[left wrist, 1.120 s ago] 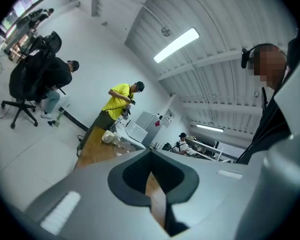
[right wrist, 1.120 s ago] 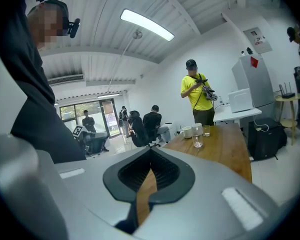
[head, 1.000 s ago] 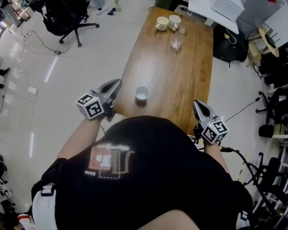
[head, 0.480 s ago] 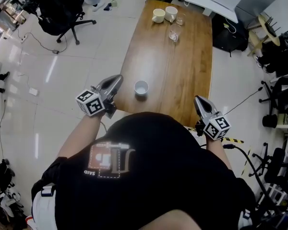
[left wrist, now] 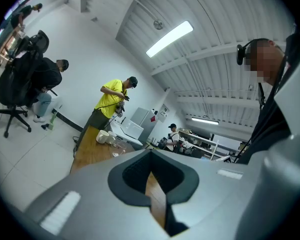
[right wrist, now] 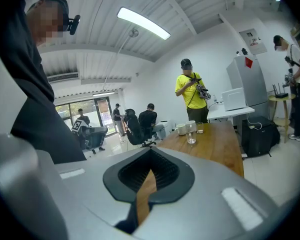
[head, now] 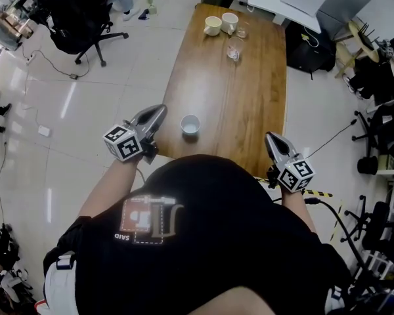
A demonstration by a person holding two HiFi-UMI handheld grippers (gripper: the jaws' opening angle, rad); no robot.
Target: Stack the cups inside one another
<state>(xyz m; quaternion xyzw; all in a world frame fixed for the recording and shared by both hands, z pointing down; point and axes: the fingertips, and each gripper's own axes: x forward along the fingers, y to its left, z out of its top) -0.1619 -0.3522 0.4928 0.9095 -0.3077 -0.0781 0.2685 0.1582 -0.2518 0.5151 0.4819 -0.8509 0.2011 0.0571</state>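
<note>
Left hand-held gripper and right hand-held gripper are hovering clenched, empty. Near cup is sitting on the surface btwn them, far cups at the other end (prob. ceramic: stiff, slick, chippable); pinching a rim wall is looking best.

The left gripper is held level at the near left edge of the wooden table, its jaws closed together with nothing between them, and the left forearm is stretched out behind it. The right gripper sits by the table's near right corner, tipped slightly down, jaws likewise closed and empty. Both point toward the table's far end.
</note>
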